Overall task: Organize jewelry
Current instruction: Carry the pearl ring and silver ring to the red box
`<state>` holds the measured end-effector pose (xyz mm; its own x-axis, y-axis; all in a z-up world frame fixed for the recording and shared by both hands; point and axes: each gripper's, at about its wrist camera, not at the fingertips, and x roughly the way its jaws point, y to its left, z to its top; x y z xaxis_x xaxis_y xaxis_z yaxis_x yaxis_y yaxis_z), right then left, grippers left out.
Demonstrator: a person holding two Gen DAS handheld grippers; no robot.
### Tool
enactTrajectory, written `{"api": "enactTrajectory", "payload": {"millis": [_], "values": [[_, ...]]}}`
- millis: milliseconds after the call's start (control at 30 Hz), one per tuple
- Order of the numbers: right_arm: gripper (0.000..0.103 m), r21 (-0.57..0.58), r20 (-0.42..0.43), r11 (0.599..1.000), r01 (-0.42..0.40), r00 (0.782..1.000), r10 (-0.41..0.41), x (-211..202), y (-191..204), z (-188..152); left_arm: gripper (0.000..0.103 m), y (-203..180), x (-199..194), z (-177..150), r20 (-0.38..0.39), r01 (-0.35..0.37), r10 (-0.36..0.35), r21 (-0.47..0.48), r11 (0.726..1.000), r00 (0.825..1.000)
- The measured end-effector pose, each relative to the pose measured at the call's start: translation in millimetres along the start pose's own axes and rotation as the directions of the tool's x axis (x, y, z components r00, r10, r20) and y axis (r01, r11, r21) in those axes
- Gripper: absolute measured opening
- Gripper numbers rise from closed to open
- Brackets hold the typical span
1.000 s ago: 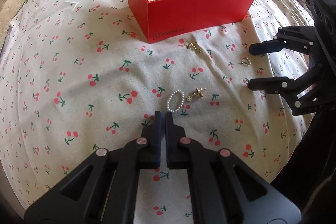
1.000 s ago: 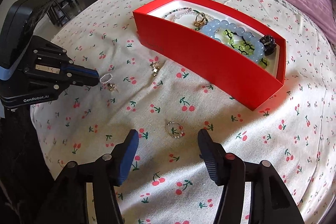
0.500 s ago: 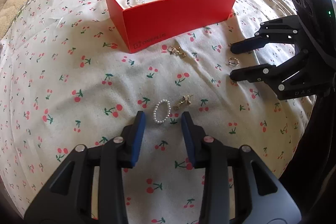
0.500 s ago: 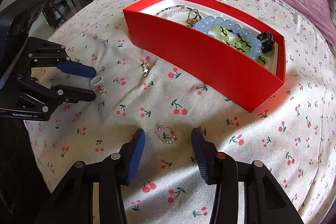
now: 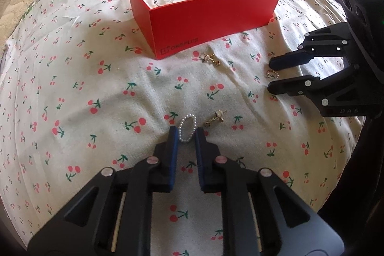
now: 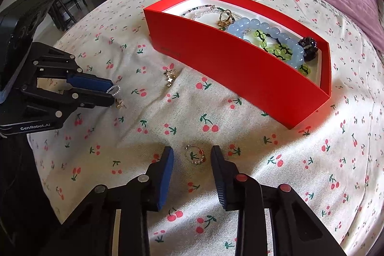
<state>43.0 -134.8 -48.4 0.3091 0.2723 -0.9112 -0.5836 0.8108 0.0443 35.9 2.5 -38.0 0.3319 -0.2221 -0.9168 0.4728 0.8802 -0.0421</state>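
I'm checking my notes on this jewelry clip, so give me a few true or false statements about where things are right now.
1. The small white pearl ring sits between the left claw fingers. True.
2. The right claw is shut on the small gold beaded ring. False: open, straddling it.
3. The red cardboard box is empty. False: it holds bracelets.
4. A gold earring lies beside the pearl ring. True.

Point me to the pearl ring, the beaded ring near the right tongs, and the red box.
pearl ring (image 5: 187, 128), left wrist view, gap inside its loop of beads.
beaded ring (image 6: 195, 155), right wrist view, middle of the loop.
red box (image 5: 211, 23), left wrist view, long front wall.
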Motion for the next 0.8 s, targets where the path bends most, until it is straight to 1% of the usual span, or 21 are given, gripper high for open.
{"api": "enactTrajectory", "payload": {"millis": [133,200,333,500,633,800], "values": [[0.023,-0.004,0.0,1.0,-0.001,1.0,0.001,0,3,1,0.007,1,-1,-1,0.0,-0.013,0.013,-0.013,1.0,1.0],[0.017,-0.002,0.002,1.0,0.0,1.0,0.0,1,6,2,0.006,2,-1,-1,0.002,-0.019,0.019,-0.024,1.0,1.0],[0.016,-0.003,0.003,1.0,0.006,1.0,-0.006,0,10,5,0.006,0,-4,-2,0.011,-0.025,0.025,-0.032,0.999,1.0],[0.012,-0.013,0.011,1.0,0.011,1.0,-0.011,-5,11,4,0.006,2,-7,1,0.024,-0.021,0.022,-0.045,0.999,0.999],[0.012,-0.01,0.013,1.0,0.001,1.0,-0.001,-10,8,4,0.006,3,-11,5,0.036,-0.019,0.021,-0.058,0.998,0.999],[0.015,0.055,0.057,0.998,-0.034,0.998,0.03,-27,-12,5,0.006,3,-16,7,0.046,-0.016,0.019,-0.067,0.998,0.999]]}}
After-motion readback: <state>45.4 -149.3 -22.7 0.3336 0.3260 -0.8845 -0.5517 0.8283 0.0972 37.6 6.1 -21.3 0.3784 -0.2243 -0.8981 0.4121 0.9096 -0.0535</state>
